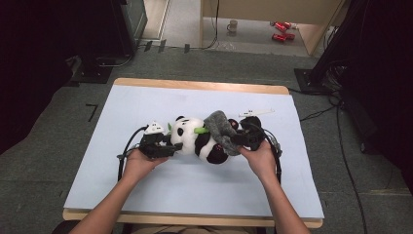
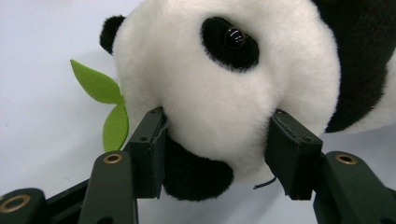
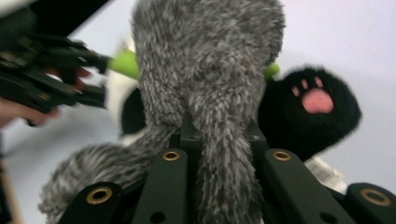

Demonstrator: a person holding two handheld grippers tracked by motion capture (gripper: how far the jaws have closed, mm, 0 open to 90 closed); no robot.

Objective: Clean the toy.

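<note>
Covering most of the wooden table (image 1: 195, 86) is a pale blue mat (image 1: 146, 195), and grey carpet (image 1: 44, 146) surrounds it, with dark equipment stands at both sides of the room. Farther back, a white mug (image 1: 233, 25) and red cans (image 1: 281, 30) sit on a light floor under a wooden frame, well apart from the work. Black cables (image 1: 348, 161) trail over the carpet on the right.

At the mat's middle lies a plush panda (image 1: 197, 139) on its side, head toward the left, a green felt leaf (image 2: 105, 105) beside its ear. Draped over its body is a fuzzy grey scarf (image 1: 221, 129), which hides part of the torso; a black foot with a pink paw print (image 3: 317, 100) shows beside it.

The left gripper (image 1: 157, 145) has its jaws spread around the panda's muzzle, pads pressing the white fur on both sides. The right gripper (image 1: 246, 139) pinches a fold of the scarf, jaws drawn tight on it.
</note>
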